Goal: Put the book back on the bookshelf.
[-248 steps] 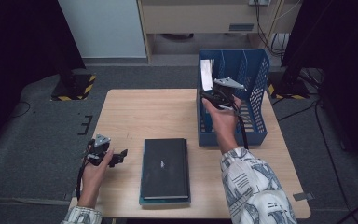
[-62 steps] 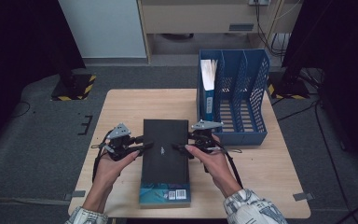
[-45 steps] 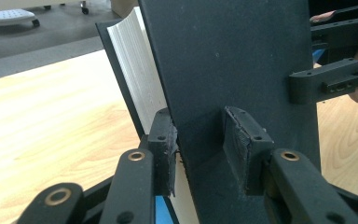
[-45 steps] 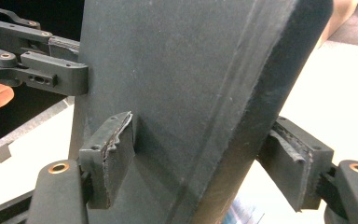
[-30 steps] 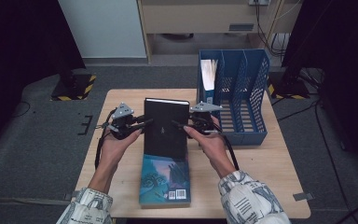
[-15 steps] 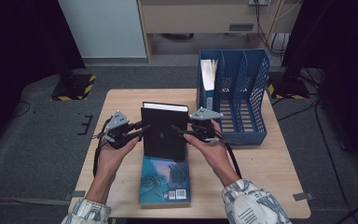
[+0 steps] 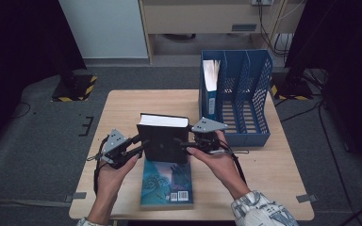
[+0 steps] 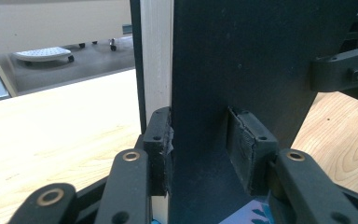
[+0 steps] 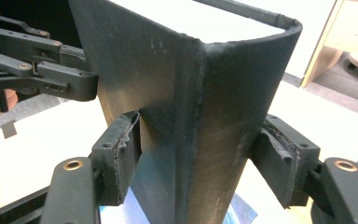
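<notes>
1. The black book [image 7: 162, 141] stands upright near the middle of the table [image 7: 122, 106], page edge on top, its lower end over the teal book [image 7: 166, 182] that lies flat under it. You have it on end most likely because it is bound for a slot of the blue file rack [image 7: 245, 94] at the table's far right, where a white-paged volume [image 7: 210, 77] already stands in the leftmost compartment.

2. Your left gripper [image 7: 134, 148] comes in from the book's left side. In the left gripper view its jaws straddle the fore-edge: one pad [image 8: 161, 140] sits against the page block, the other pad [image 8: 249, 149] lies close to the dark cover, and I cannot tell whether that one presses. These jaws have just been opening a little, with the book between them.

3. Your right gripper [image 7: 188, 143] meets the book from the right, at the spine. In the right gripper view the jaws stand on either side of the spine, one pad [image 9: 123, 154] touching the cover; the far pad [image 9: 279, 163] looks just clear.

4. So the book is steadied from two opposite sides, which keeps it from toppling.
</notes>
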{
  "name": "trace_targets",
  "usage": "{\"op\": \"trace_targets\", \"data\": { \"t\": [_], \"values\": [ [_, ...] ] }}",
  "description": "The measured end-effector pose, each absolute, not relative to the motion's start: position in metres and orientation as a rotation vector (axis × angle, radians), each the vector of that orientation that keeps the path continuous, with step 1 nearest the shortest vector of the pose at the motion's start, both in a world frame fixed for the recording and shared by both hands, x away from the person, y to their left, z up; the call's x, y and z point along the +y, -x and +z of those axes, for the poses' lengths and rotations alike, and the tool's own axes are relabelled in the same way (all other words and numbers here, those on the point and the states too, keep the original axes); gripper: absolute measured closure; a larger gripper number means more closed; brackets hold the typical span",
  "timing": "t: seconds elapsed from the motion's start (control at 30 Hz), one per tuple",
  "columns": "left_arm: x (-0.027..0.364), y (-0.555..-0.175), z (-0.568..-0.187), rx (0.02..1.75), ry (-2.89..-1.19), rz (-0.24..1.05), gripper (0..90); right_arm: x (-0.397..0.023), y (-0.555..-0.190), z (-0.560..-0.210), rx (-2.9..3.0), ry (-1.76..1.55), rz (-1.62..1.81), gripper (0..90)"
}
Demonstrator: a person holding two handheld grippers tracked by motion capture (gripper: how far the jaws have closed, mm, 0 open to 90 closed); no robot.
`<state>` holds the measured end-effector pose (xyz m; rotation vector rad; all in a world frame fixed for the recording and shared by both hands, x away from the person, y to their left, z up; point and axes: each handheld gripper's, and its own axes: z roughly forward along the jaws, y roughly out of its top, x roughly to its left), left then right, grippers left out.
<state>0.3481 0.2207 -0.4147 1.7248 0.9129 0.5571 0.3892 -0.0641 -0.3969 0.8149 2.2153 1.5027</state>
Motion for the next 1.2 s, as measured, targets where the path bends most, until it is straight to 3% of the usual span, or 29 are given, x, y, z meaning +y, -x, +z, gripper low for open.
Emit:
{"op": "trace_targets", "data": {
  "t": [0.5,0.93,1.2],
  "values": [
    [0.221,-0.345,-0.420,0.933,-1.711,0.553,54.3,-0.053,-0.404,-0.401,2.251,-0.793,1.554,17.3],
    [0.226,-0.350,-0.444,1.018,-1.733,0.535,57.0,-0.045,-0.404,-0.402,2.251,-0.791,1.560,24.8],
    [0.228,-0.357,-0.445,1.033,-1.719,0.550,59.0,-0.046,-0.393,-0.400,2.245,-0.794,1.548,35.1]
  ]
}}
